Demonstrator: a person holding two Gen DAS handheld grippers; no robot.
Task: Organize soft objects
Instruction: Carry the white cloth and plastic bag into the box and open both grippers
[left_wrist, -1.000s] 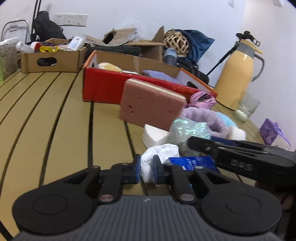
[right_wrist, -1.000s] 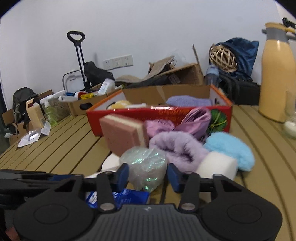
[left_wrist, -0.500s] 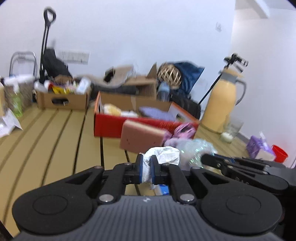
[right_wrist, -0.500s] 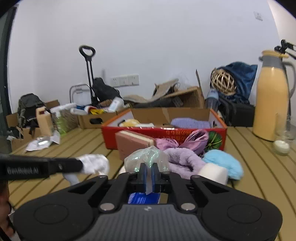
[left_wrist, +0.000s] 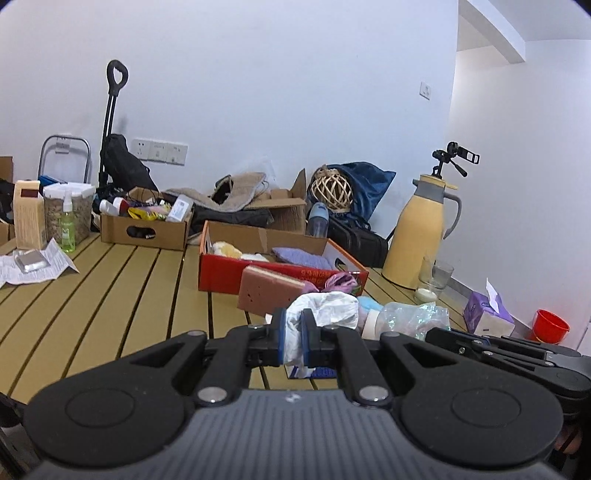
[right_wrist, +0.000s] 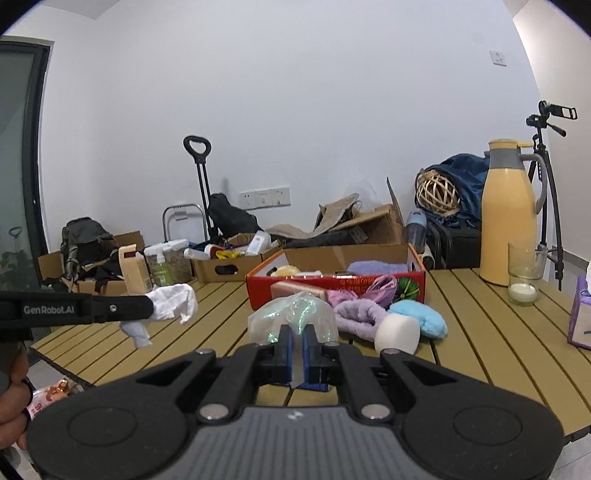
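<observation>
My left gripper (left_wrist: 293, 332) is shut on a crumpled white cloth (left_wrist: 325, 306), held off the slatted table. My right gripper (right_wrist: 296, 354) is shut on a clear iridescent plastic bag (right_wrist: 291, 314), also lifted. In the right wrist view the left gripper (right_wrist: 149, 306) reaches in from the left with the white cloth (right_wrist: 171, 301) hanging from it. Beyond them stands a red cardboard box (right_wrist: 332, 291) holding a purple cloth and a yellow soft item. In front of it lie a pink sponge (left_wrist: 269, 295), a purple fuzzy piece (right_wrist: 358, 317), a blue fluffy piece (right_wrist: 421, 317) and a white foam block (right_wrist: 397, 334).
A yellow thermos (left_wrist: 421, 236) and a glass with a candle (right_wrist: 522, 277) stand at the right. A purple tissue box (left_wrist: 487, 314) and a red cup (left_wrist: 550, 325) are further right. A brown box of clutter (left_wrist: 144, 229) and papers (left_wrist: 33, 266) lie at the left.
The right gripper has shut on the plastic bag. Both grippers have risen and drawn back from the pile, each carrying its item; the pile now looks smaller and farther off.
</observation>
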